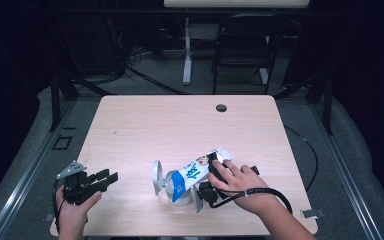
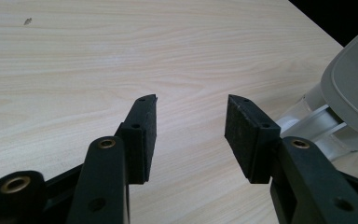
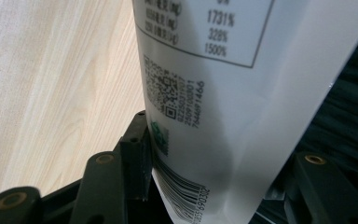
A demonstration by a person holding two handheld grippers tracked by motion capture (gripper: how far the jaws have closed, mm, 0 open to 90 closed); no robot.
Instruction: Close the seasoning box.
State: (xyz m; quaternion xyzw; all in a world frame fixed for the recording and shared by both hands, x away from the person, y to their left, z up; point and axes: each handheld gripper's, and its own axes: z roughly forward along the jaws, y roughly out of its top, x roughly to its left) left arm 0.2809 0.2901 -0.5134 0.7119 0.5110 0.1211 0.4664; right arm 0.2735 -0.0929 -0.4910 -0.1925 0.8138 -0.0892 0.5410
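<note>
High view shows one pale wooden counter (image 1: pixel 145 125), one pouch (image 1: pixel 196 172), one white stand (image 1: pixel 164 184) and two grippers, each held in one hand. The pouch, white with blue print, lies near the front middle of the counter, tilted: its long axis runs from lower left to upper right in that view, the blue end resting low on the white stand and the flat sealed end raised toward the far right. The stand has a round disc at its left and a pale plate at its right front, with the pouch's lower end between them.

The right gripper (image 1: pixel 214 167) is at the pouch's upper part, with the right hand (image 1: pixel 240 182) over it. Right gripper view looks along the pouch's back, with a nutrition table, one QR code and one barcode; the left finger (image 3: pixel 137 154) lies against the pouch's edge and the other side is mostly hidden behind the pouch, so the fingers stand wide with the pouch between them, and a firm clamp cannot be told.

The left gripper (image 1: pixel 105 179) rests low at the counter's front left, well apart from the pouch, in the left hand (image 1: pixel 75 210). Left gripper view shows its two fingers (image 2: pixel 144 135) spread apart with bare counter between them and the stand at the right edge.
</note>
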